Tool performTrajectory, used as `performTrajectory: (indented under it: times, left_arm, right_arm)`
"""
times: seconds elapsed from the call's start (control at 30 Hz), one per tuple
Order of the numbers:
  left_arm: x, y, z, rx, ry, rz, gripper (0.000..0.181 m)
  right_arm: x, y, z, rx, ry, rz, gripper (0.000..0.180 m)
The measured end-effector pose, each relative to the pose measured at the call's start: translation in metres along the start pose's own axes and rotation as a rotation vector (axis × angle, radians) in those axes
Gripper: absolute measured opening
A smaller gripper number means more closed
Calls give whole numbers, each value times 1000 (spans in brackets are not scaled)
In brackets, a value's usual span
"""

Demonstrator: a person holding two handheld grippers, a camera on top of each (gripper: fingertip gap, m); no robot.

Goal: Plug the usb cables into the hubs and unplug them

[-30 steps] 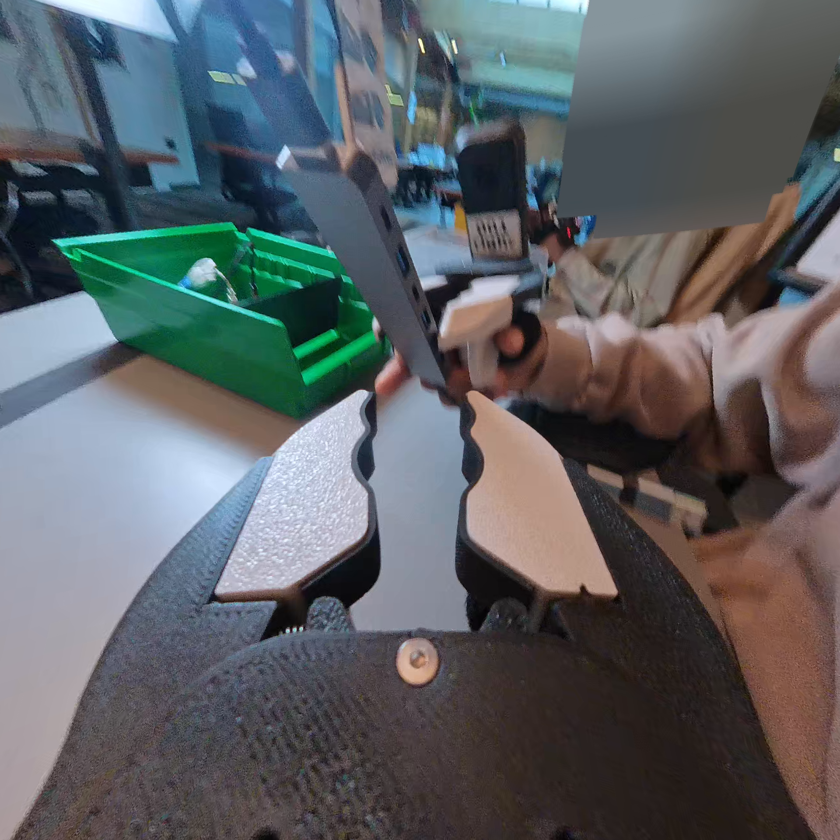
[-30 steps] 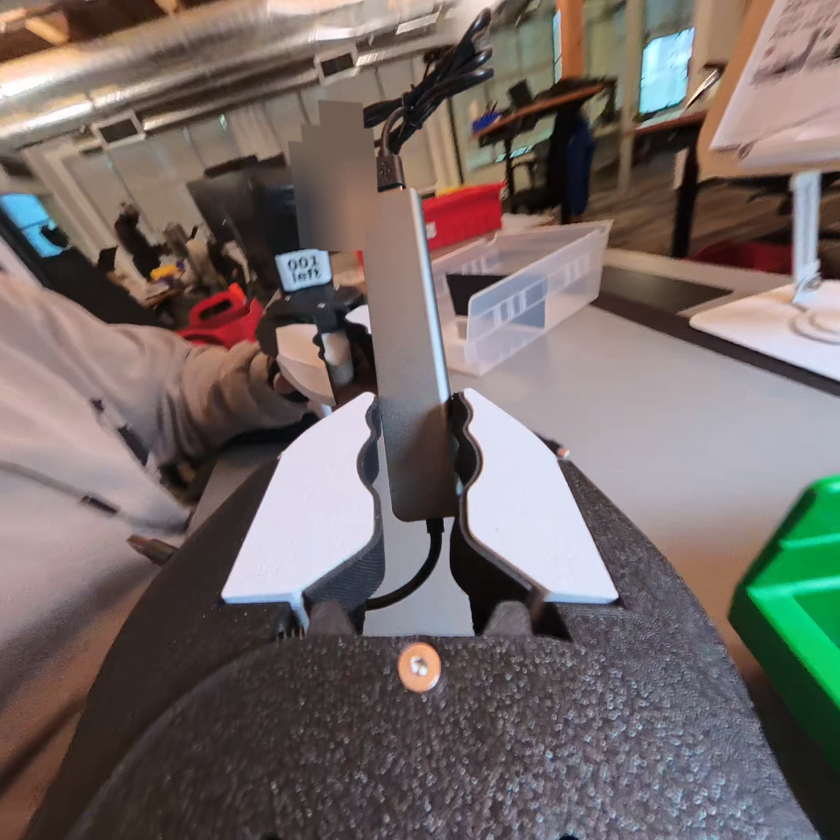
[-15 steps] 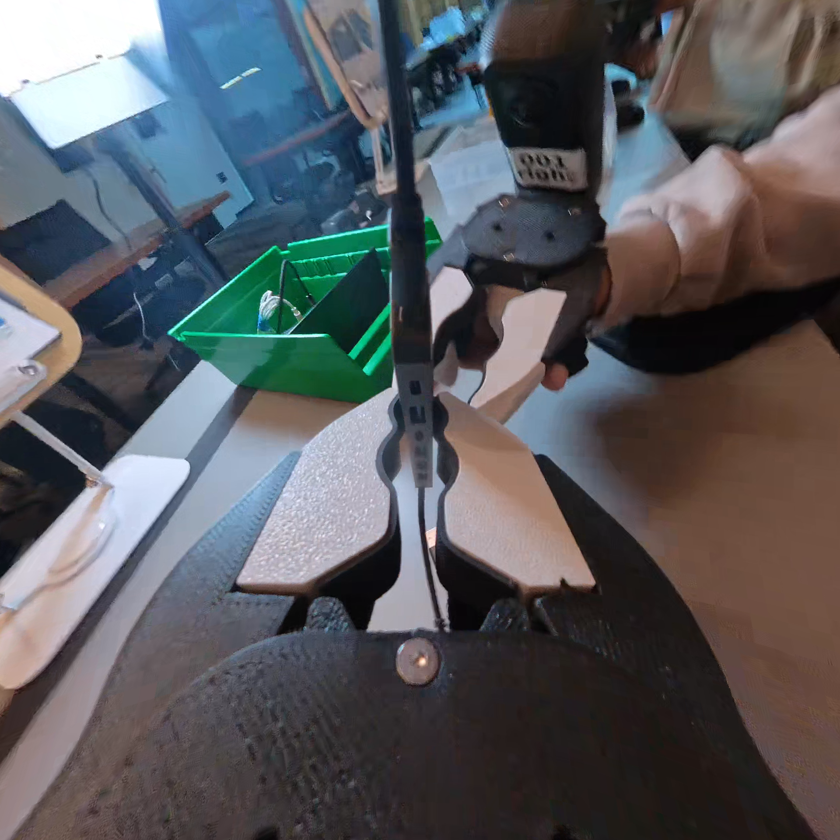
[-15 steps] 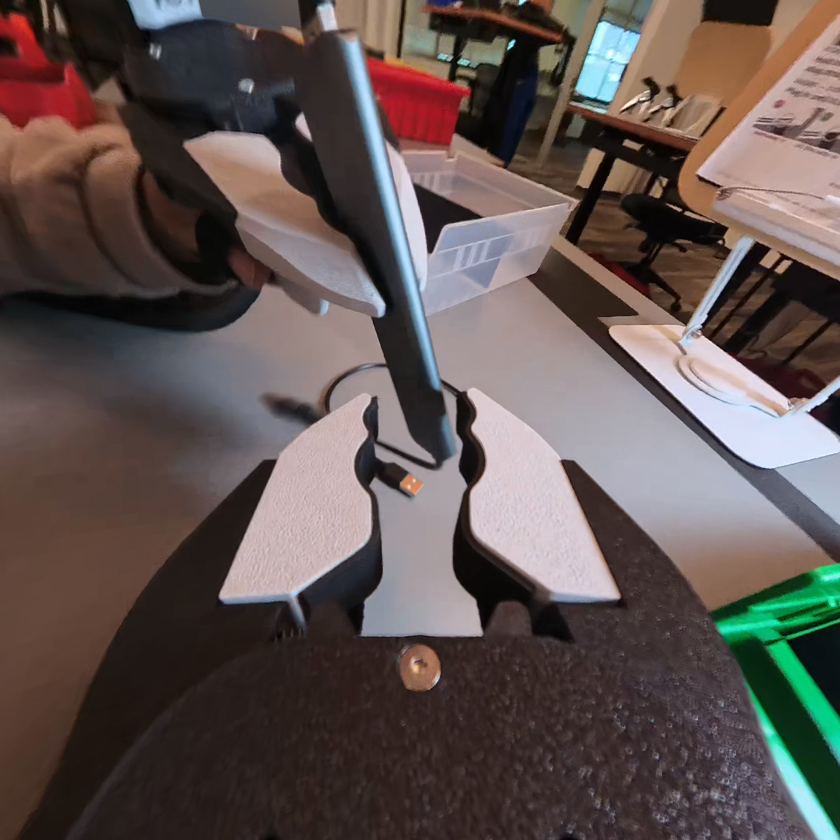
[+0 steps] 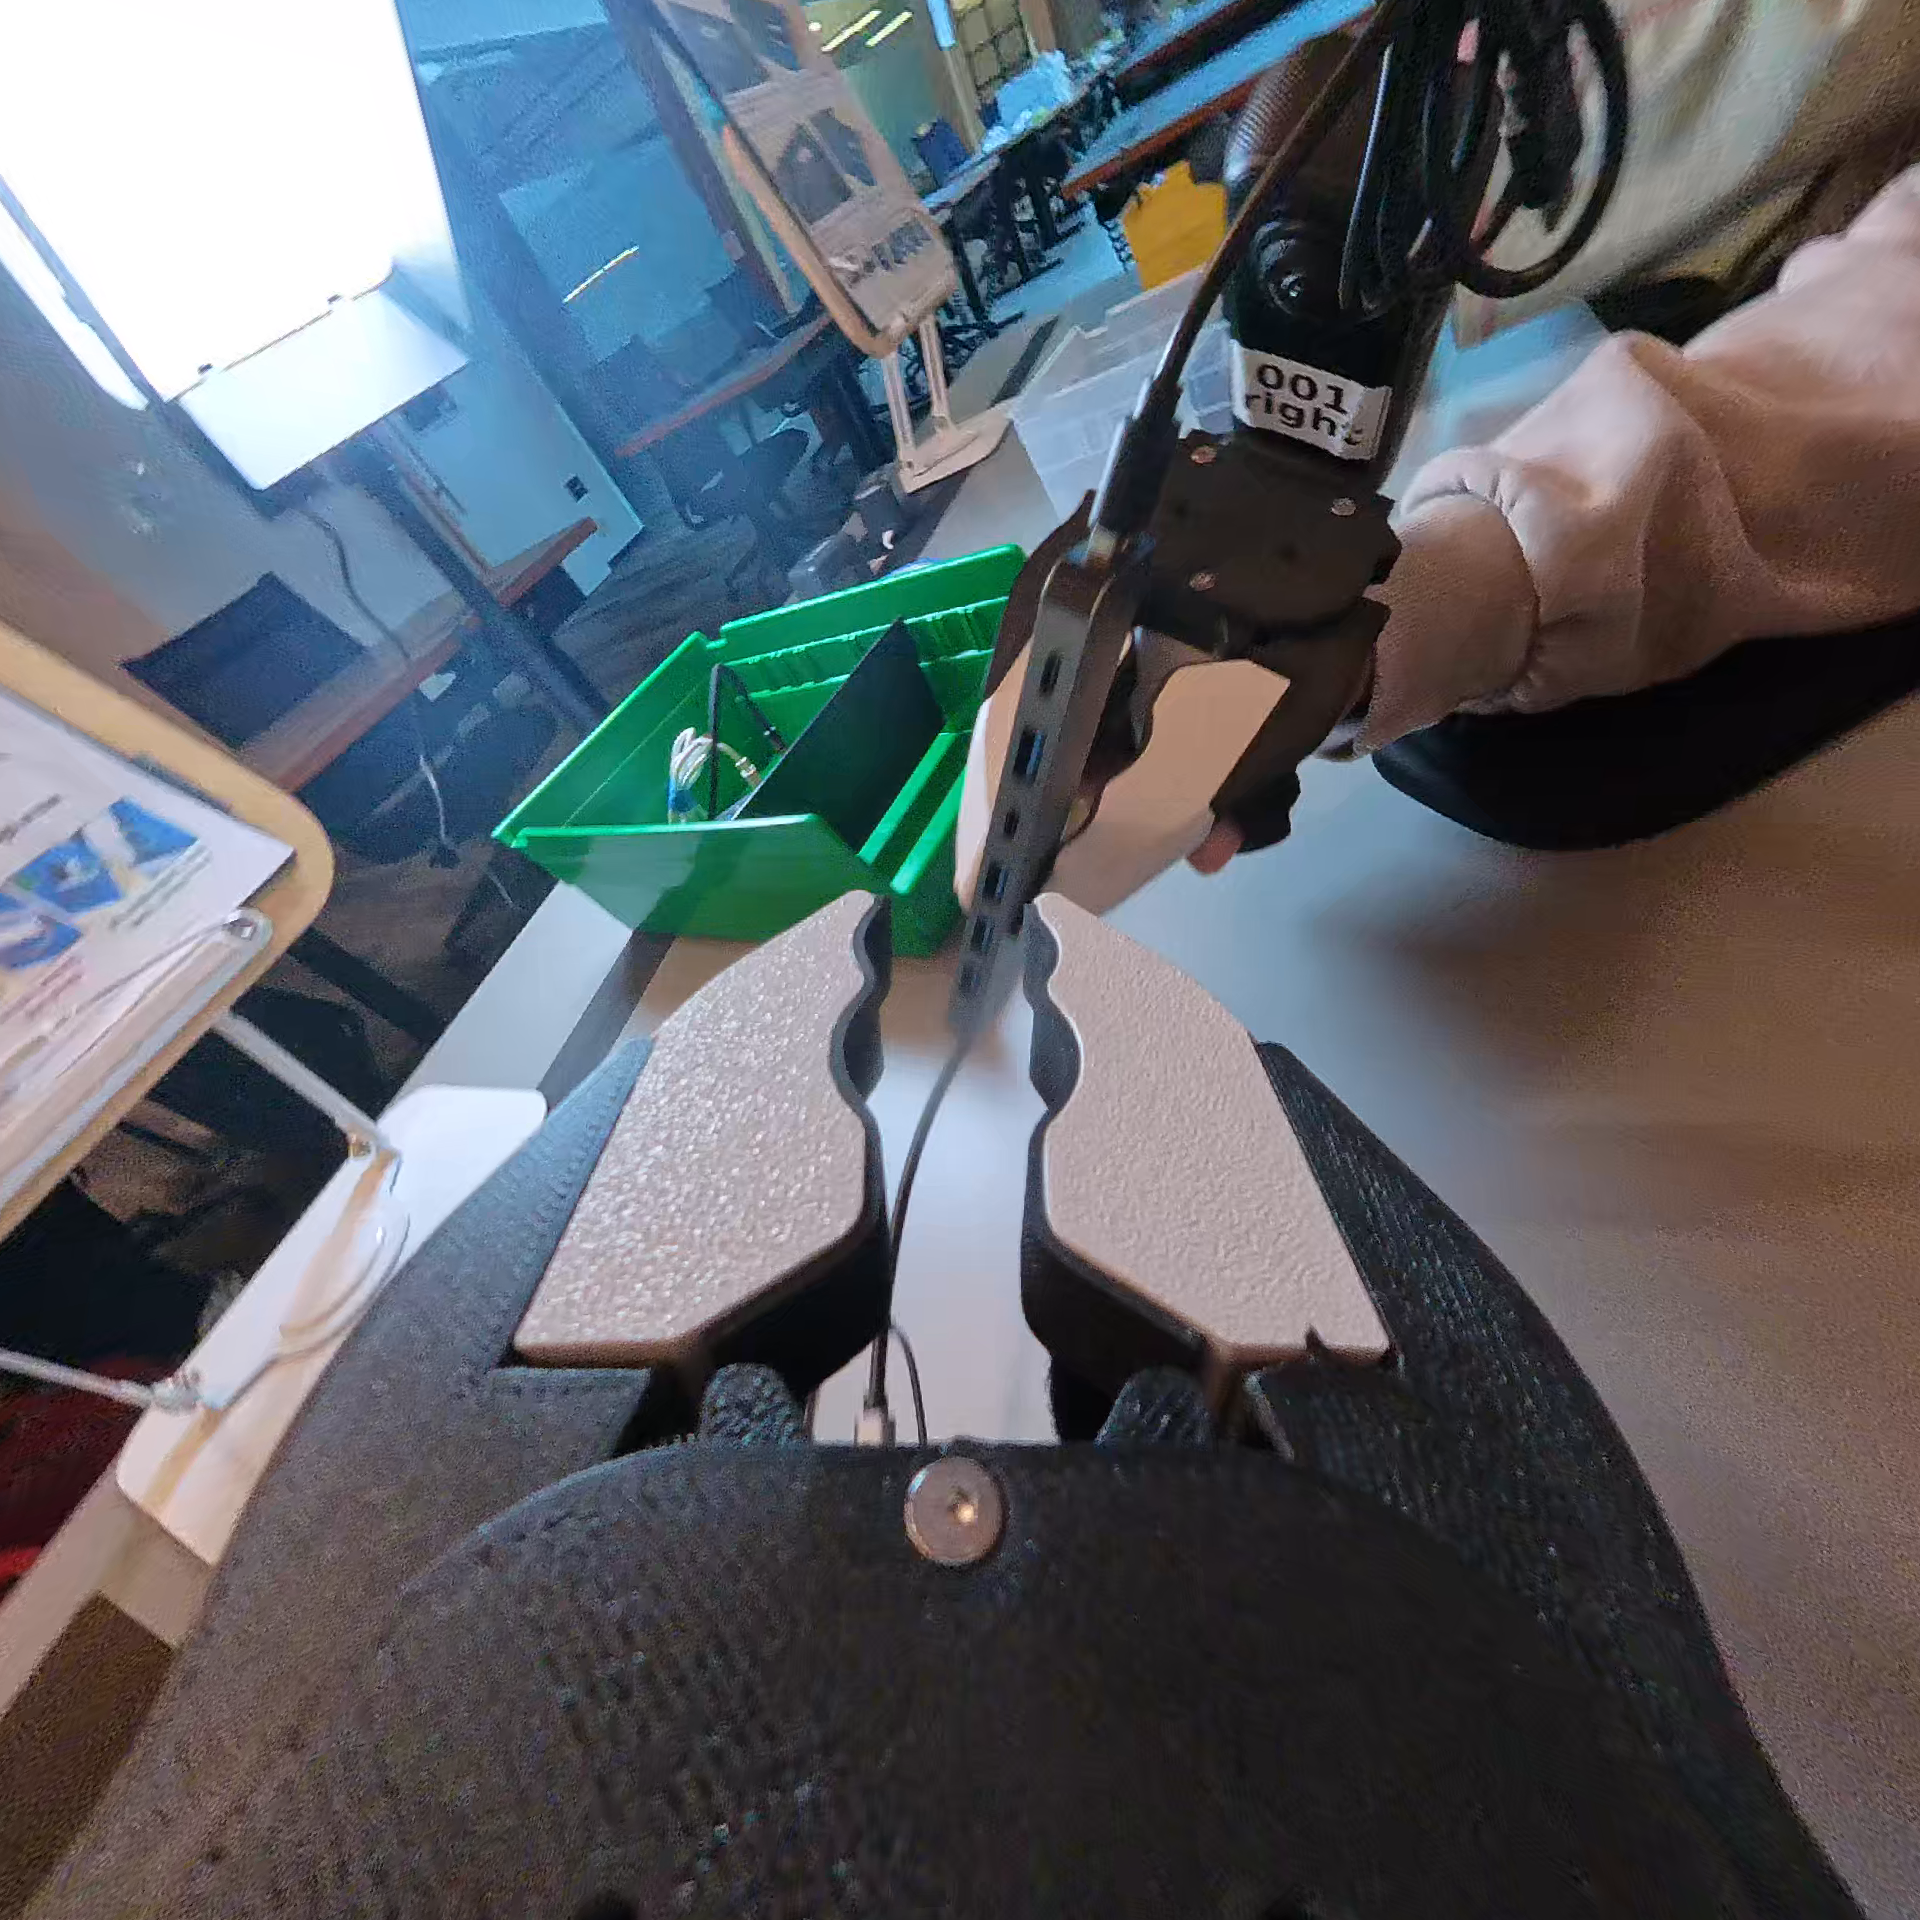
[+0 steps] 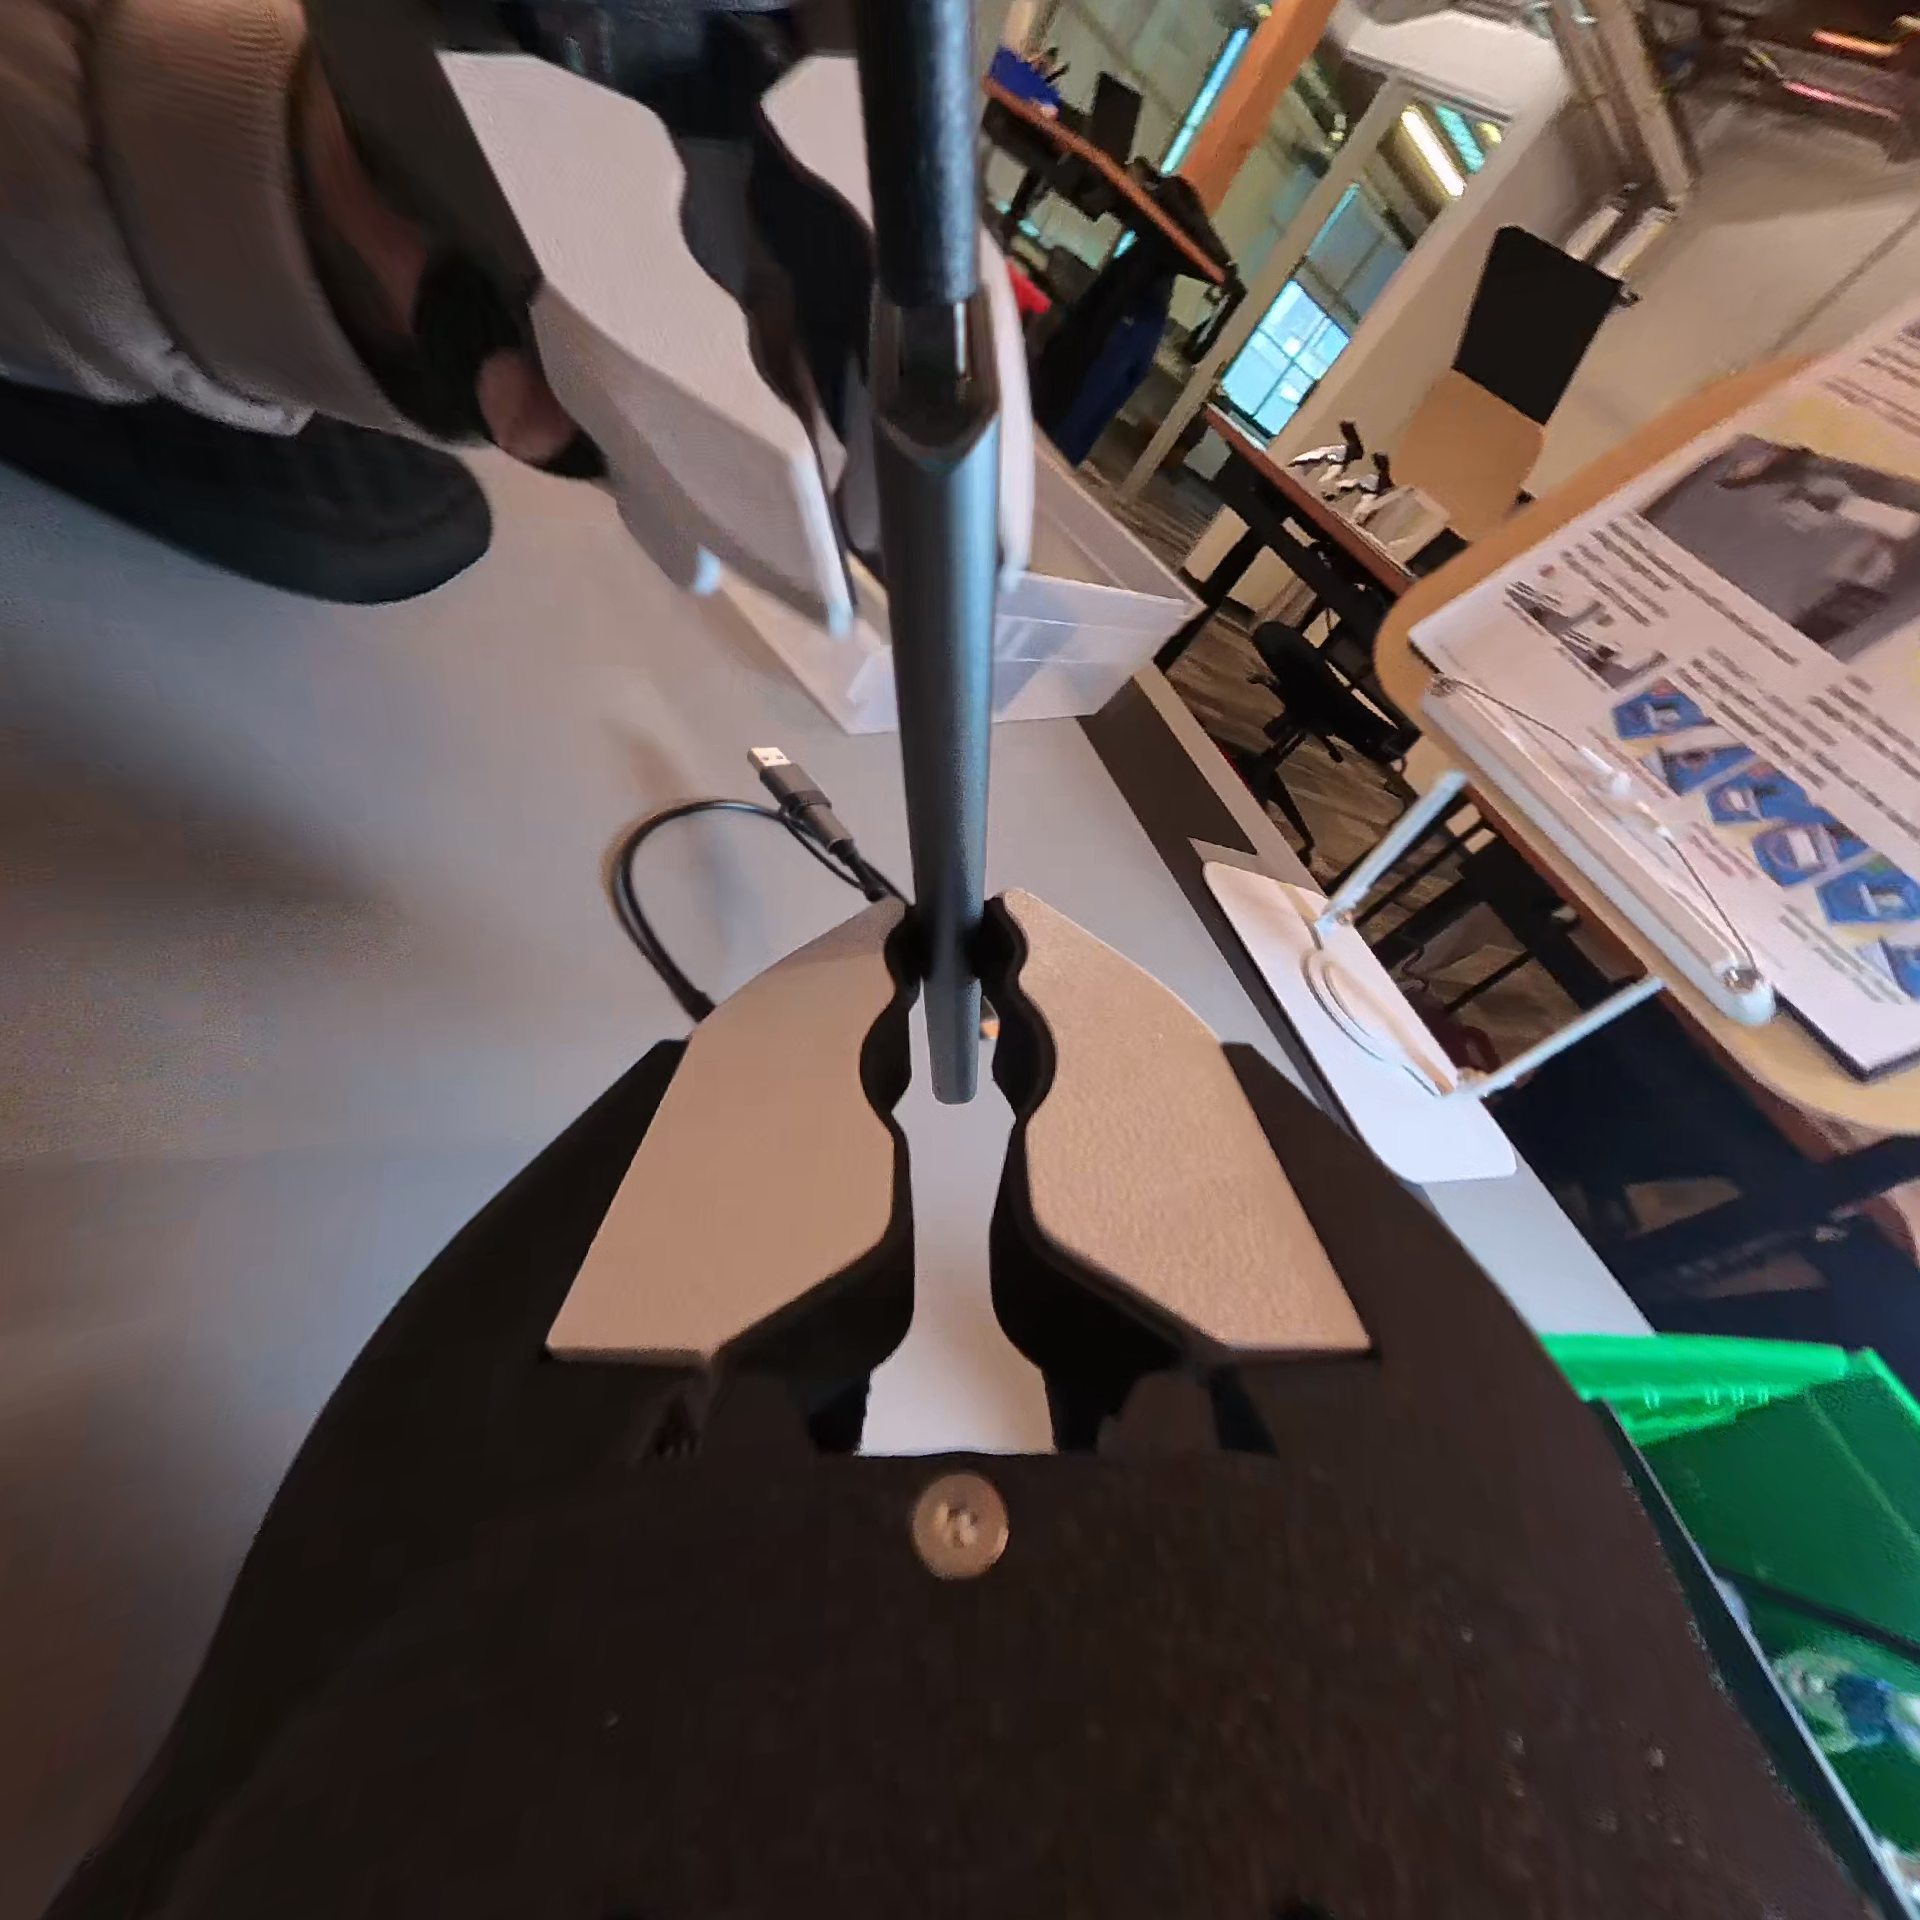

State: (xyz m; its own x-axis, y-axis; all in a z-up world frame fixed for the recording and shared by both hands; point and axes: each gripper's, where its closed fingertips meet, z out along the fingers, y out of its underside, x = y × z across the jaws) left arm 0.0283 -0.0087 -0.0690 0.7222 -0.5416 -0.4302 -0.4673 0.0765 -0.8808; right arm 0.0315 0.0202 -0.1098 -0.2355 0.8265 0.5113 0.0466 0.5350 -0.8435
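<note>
Window glare upper left; fisheye-warped edges; motion-blurred table, background soft.

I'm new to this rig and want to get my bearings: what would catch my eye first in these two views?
A slim grey hub is pinched in the shut jaws of the right gripper, while its other end lies ungripped between the open jaws of the left gripper. A bright green bin sits on the table, where a loose black USB cable lies curled.
</note>
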Motion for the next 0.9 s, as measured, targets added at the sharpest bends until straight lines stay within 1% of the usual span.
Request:
performTrajectory:
  times: [0.07,0.13,0.17,0.23,0.33,0.43,0.47,0.53,0.7,0.77,0.83,0.9]
  left_arm:
    - [-15,8,-12,-15,-20,-80,24]
    - [-16,30,-18,-87,29,-173,17]
    - [-10,47,-18,-153,74,-239,18]
    - [9,88,-13,-333,165,-362,27]
    - [33,137,1,-524,213,-404,29]
    - [42,156,14,-610,226,-412,29]
    - [42,158,17,-621,221,-403,26]
    - [40,158,21,-631,208,-384,14]
    - [39,154,21,-621,221,-292,8]
    - [39,132,18,-536,259,-336,7]
    - [36,96,12,-410,302,-411,7]
    - [31,60,5,-307,334,-442,7]
  right_arm:
    - [17,3,-9,25,45,50,11]
    - [34,6,-18,35,106,60,11]
    - [42,6,-22,42,139,57,11]
    - [54,7,-29,49,189,51,11]
    - [64,8,-37,65,230,60,11]
    - [65,10,-42,70,246,57,11]
    - [65,11,-43,70,251,52,11]
    - [65,13,-46,68,252,43,11]
    - [58,14,-47,88,212,16,11]
    - [53,14,-48,98,185,2,11]
    - [49,11,-49,120,159,1,11]
    - [46,7,-49,144,142,-10,11]
